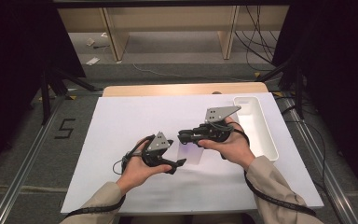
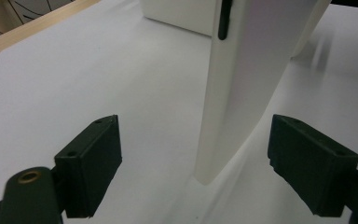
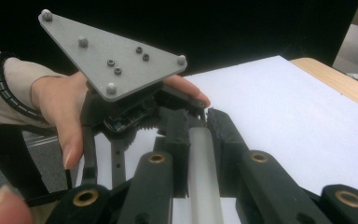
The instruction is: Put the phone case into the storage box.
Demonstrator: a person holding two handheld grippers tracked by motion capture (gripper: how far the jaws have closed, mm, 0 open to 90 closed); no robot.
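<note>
Two grippers meet over the white table (image 1: 121, 186) in the high view: the right gripper (image 1: 182, 136) holds a pale flat bag (image 1: 189, 153) hanging near the left gripper (image 1: 179, 164), with a white tray (image 1: 265, 140) beside. Left gripper view: the bag (image 2: 242, 84) hangs between spread jaws that do not touch it. Right gripper view: the right gripper (image 3: 200, 140) is clenched on the bag's edge (image 3: 203, 177). Judging by this, pickup is done; a second grip remains.
</note>
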